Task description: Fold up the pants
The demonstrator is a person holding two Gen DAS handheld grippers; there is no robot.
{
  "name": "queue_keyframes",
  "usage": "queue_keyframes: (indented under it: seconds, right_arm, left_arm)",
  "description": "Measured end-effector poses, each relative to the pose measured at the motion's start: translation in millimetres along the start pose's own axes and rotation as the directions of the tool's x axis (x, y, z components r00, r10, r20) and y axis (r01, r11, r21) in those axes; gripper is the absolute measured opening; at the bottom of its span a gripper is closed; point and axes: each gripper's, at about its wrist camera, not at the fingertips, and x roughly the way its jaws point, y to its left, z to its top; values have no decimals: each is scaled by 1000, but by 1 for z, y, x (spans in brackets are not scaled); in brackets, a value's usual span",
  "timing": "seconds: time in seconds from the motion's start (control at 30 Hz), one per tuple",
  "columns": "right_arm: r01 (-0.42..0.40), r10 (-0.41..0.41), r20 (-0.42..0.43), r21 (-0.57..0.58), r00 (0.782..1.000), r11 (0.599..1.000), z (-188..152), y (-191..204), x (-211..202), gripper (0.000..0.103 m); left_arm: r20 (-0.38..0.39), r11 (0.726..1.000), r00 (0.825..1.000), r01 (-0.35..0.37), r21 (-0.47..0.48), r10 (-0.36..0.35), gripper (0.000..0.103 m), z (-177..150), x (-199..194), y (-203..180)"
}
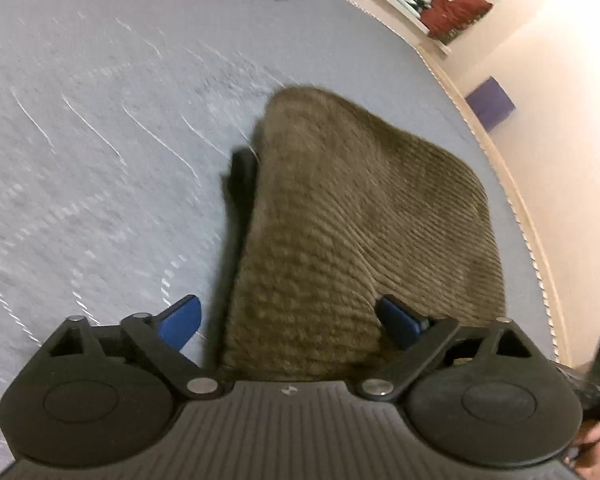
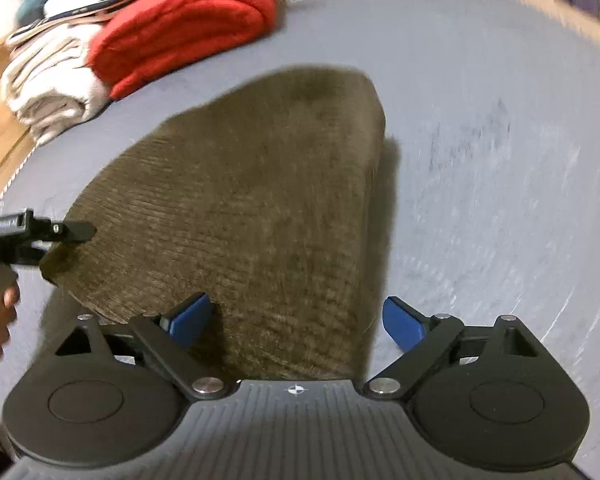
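Pants (image 1: 340, 220), olive corduroy, lie folded on the grey-blue bed cover (image 1: 100, 140), running from near my grippers to the far side. My left gripper (image 1: 290, 320) has jaws wide apart, straddling the near left edge, pads not pressing. My right gripper (image 2: 296, 320) likewise spread over the near right edge. Red folded garment (image 2: 180, 28) far left.

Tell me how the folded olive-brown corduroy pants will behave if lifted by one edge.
The folded olive-brown corduroy pants would likely droop and unfold: soft cloth, layers loose. The ribbed surface probably grips pads well. They look thick, so fairly heavy.
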Motion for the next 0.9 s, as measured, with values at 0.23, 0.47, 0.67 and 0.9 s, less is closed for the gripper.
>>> queue_keyframes:
  seconds: [0.23,0.47,0.67,0.9]
  right_arm:
    - [-57,55,52,25,997,998,18,-4,-12,36]
    - [-3,11,58,-133,998,991,29,-11,-11,38]
    - [54,-35,117,-166,993,985,25,7,-29,59]
    - [107,-72,219,-153,973,982,22,28,-60,69]
  left_arm:
    - [11,1000,1000,6,-20,-6,68,-14,-15,-17]
    - [-32,1000,999,2,28,-1,71,-29,-24,-29]
    - [143,955,972,-215,205,188,81,-31,-51,-69]
    - [333,869,891,-407,282,309,92,-55,-89,-117]
